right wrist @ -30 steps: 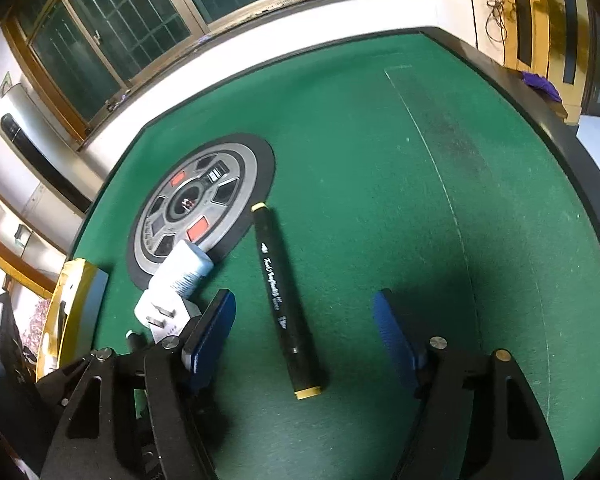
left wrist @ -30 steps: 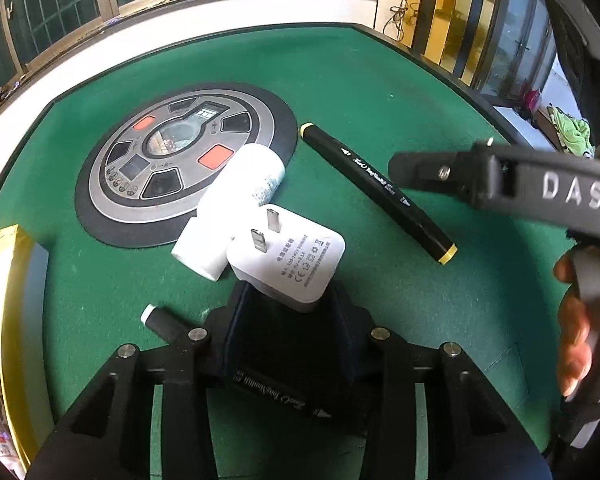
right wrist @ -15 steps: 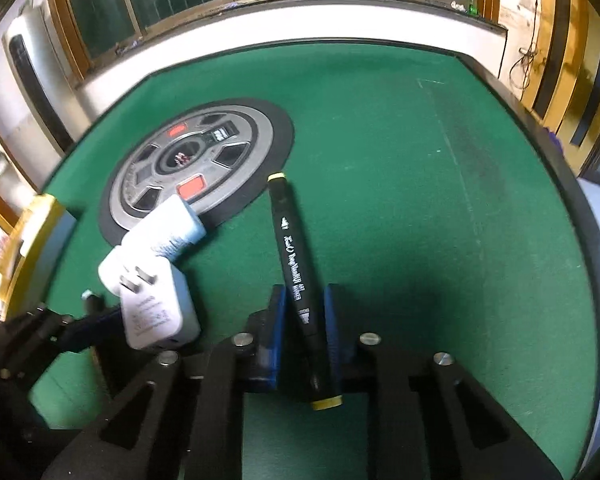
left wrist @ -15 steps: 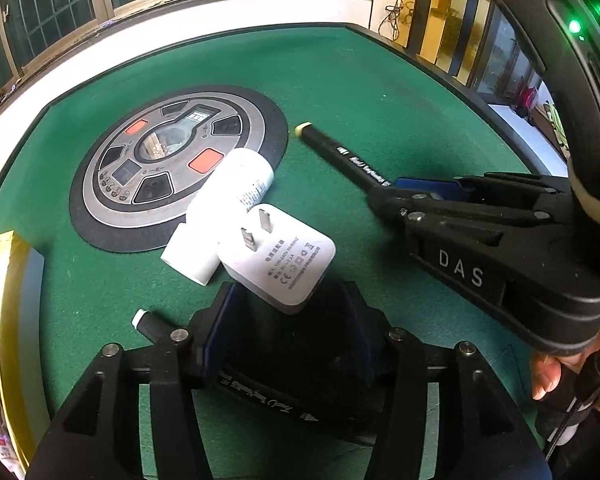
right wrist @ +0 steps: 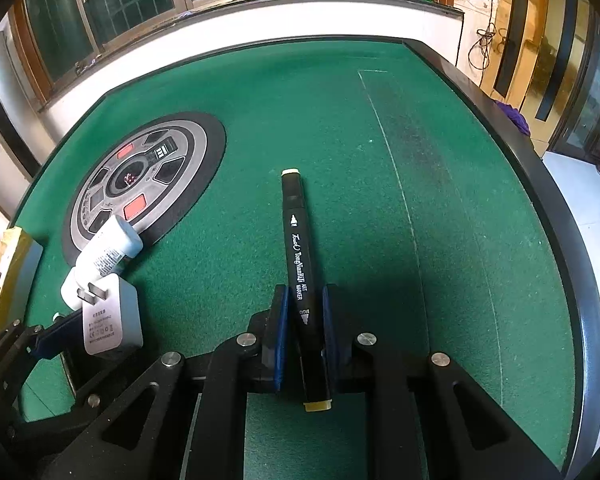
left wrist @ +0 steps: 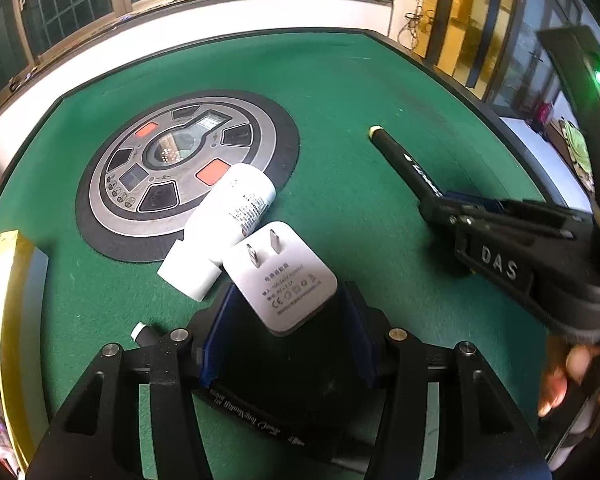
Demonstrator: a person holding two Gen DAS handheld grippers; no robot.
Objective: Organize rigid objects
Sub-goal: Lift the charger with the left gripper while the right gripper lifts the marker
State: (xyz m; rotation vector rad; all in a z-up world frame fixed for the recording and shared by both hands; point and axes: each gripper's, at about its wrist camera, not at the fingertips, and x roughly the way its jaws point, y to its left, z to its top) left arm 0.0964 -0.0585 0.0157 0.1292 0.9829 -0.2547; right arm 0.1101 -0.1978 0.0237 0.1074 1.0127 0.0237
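Note:
My left gripper is shut on a white plug adapter, also seen in the right wrist view. A second black marker lies on the felt under that gripper. A white bottle lies on its side touching the adapter, partly on the round panel. My right gripper is shut on a black marker with yellow ends; the left wrist view shows the marker pointing away from the right gripper's fingers. The marker looks lifted slightly off the felt.
A green felt table with a black raised rim. A round grey control panel sits in the table's middle-left. A yellow box lies at the left edge. Windows and a white ledge lie beyond the far edge.
My right gripper came down over the black marker, closed on it, and has raised and turned it slightly. My left gripper kept its hold on the adapter and shifted a little.

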